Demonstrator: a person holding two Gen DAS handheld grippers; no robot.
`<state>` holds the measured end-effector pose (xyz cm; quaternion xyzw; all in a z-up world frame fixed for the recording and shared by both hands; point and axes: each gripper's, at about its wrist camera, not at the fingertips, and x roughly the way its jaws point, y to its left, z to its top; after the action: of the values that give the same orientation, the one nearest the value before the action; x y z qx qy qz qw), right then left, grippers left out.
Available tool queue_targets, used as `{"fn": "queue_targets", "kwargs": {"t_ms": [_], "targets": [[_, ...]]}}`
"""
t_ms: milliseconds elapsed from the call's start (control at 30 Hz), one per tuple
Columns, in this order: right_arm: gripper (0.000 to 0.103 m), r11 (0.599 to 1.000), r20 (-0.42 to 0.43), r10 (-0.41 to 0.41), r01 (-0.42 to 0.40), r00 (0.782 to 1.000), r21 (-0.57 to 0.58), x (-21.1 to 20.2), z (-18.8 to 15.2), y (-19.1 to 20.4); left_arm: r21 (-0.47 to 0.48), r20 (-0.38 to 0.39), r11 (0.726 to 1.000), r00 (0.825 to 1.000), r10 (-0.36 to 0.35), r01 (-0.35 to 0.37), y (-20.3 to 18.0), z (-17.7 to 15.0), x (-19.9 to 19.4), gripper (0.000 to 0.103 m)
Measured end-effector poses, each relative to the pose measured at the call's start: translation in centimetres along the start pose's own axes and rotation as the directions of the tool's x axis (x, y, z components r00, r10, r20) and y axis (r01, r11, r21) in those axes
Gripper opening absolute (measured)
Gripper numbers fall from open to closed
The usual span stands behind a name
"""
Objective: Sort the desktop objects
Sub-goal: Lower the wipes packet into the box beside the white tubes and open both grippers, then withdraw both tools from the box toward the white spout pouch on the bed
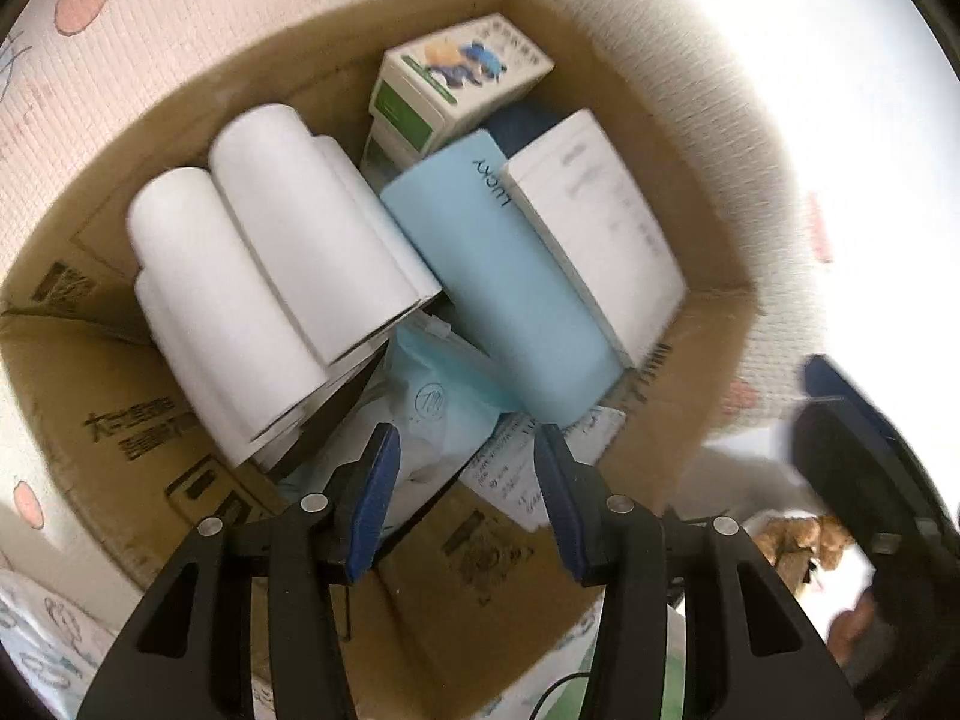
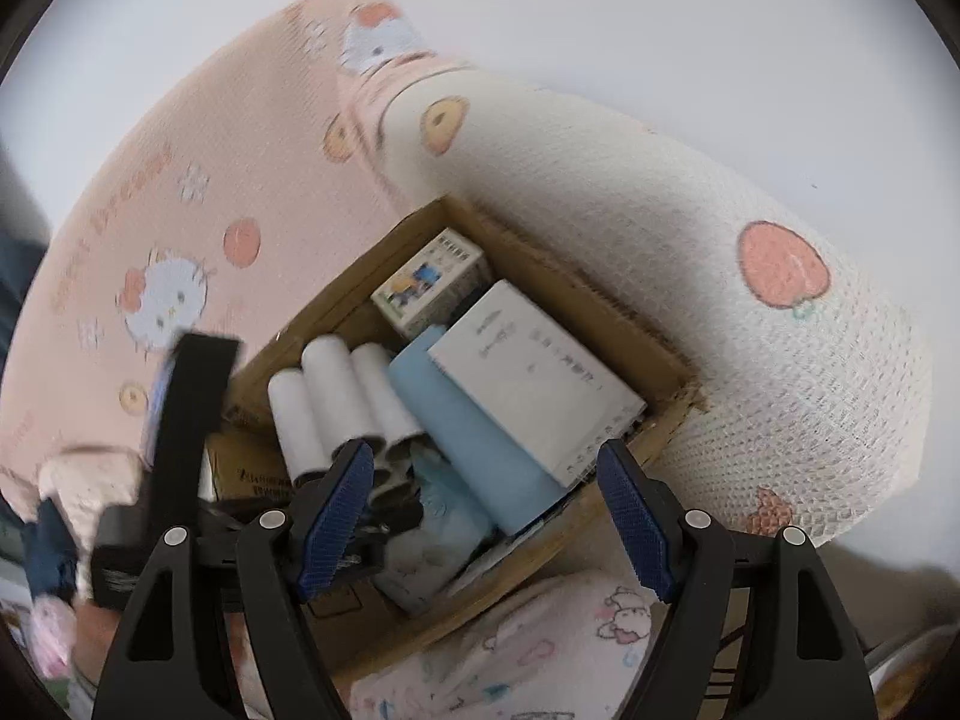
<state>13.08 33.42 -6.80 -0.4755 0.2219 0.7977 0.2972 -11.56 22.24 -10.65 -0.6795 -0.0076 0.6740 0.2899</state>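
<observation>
While both grippers hang above it, the cardboard box [image 1: 198, 120] sits open-topped, its brown corrugated walls printed with dark characters and its flaps folded outward against soft quilted bedding [image 2: 690, 252] in pink and cream with cartoon prints.

Inside, two smooth white paper rolls [image 1: 264, 276] lie side by side along the left wall, cylindrical, their hollow ends facing the cameras. Just beside them a matte light-blue case [image 1: 498, 282] with rounded edges lies slanted, lettered "LUCKY" near its far end. A flat white box [image 1: 600, 228] with faint grey print leans against the blue case on the right-hand side. At the far corner a small carton [image 1: 456, 78], white and green with a cartoon figure, rests tilted on top of other things. Under the blue case's near end lie a crinkled translucent blue-white packet [image 1: 444, 414] and a handwritten paper slip [image 1: 528, 468].

The left gripper [image 1: 465, 450] stands with its jaws apart and nothing between its ribbed blue pads [image 1: 375, 498], tips over the packet near the box's front wall. The right gripper [image 2: 483, 468] is likewise spread wide and empty, over the box's near edge.

Open room is scarce: the contents fill the box nearly wall to wall, with bare cardboard floor showing only along the left and near sides.
</observation>
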Motion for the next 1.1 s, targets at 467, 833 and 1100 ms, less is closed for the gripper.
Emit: {"fn": "queue_targets", "kwargs": {"t_ms": [467, 833, 1100], "targets": [[0.026, 0.986, -0.261, -0.055, 0.012, 0.964, -0.164, 8.7, -1.4, 5.9, 0.025, 0.221, 0.985, 0.961, -0.169, 0.168, 5.8, -4.5, -5.8, 0.011], [0.026, 0.977, -0.528, -0.201, 0.133, 0.825, -0.165, 19.0, -2.4, 6.9, 0.126, 0.523, 0.943, 0.786, -0.328, 0.309, 13.1, -8.5, -10.9, 0.006], [0.027, 0.962, -0.532, -0.269, 0.199, 0.803, -0.187, 20.4, -2.4, 7.0, 0.151, 0.601, 0.937, 0.724, -0.339, 0.314, 17.6, -12.1, -12.0, 0.006]]}}
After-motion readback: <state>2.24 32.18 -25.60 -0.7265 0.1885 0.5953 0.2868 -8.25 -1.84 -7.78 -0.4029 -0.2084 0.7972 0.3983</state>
